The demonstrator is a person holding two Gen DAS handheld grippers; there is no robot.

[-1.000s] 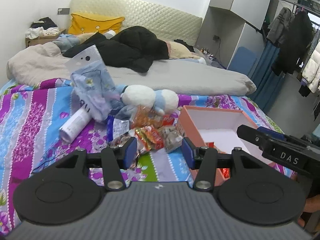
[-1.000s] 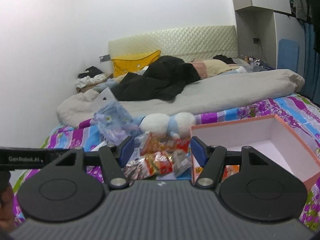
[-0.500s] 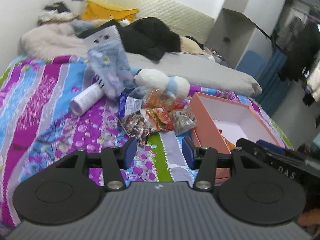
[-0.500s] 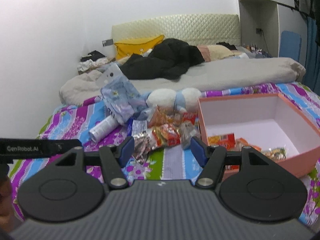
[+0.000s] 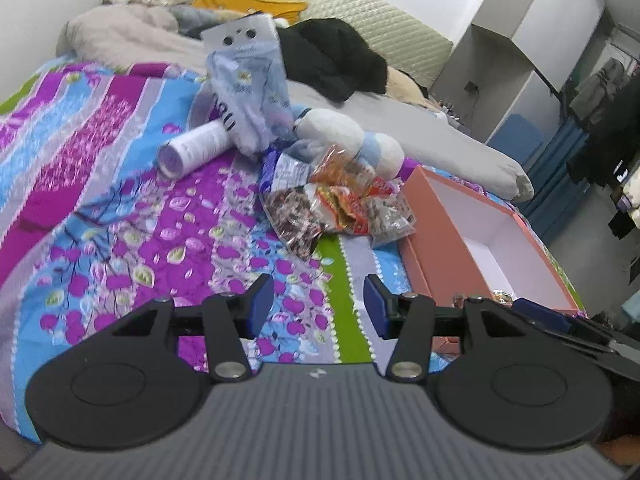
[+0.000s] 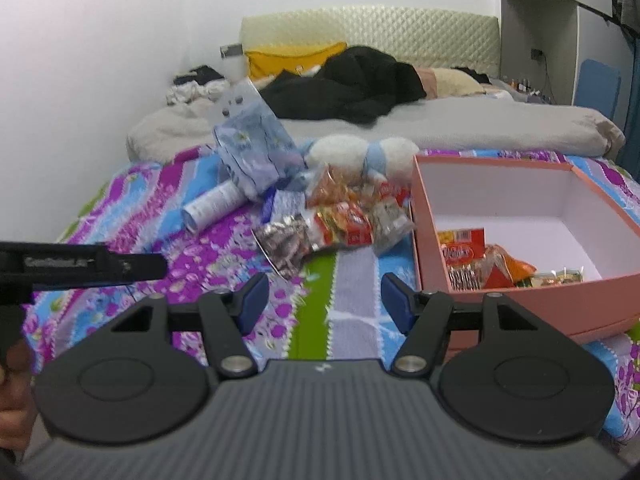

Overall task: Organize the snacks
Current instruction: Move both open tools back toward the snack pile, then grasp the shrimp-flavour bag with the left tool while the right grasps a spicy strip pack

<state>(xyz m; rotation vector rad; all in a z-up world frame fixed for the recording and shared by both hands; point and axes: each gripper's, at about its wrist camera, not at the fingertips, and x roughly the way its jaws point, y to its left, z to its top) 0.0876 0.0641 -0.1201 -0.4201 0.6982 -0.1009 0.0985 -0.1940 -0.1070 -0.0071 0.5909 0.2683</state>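
A heap of snack packets lies on the flowered bedspread, just left of an open salmon-pink box. Several packets lie inside the box at its near left corner. My left gripper hangs open above the bedspread, short of the heap, with nothing between its blue pads. My right gripper is open too, nothing in it, near the box's front left corner. In the right wrist view the left gripper's black body shows at the left edge.
Behind the heap lie a white and blue plush toy, a pale blue printed bag and a white tube. A grey duvet, black clothes and a yellow pillow fill the far bed.
Both grippers have sunk toward the bed and moved nearer the heap, so the bedspread fills more of each view. The left one has rolled. Their jaws kept the same gap.
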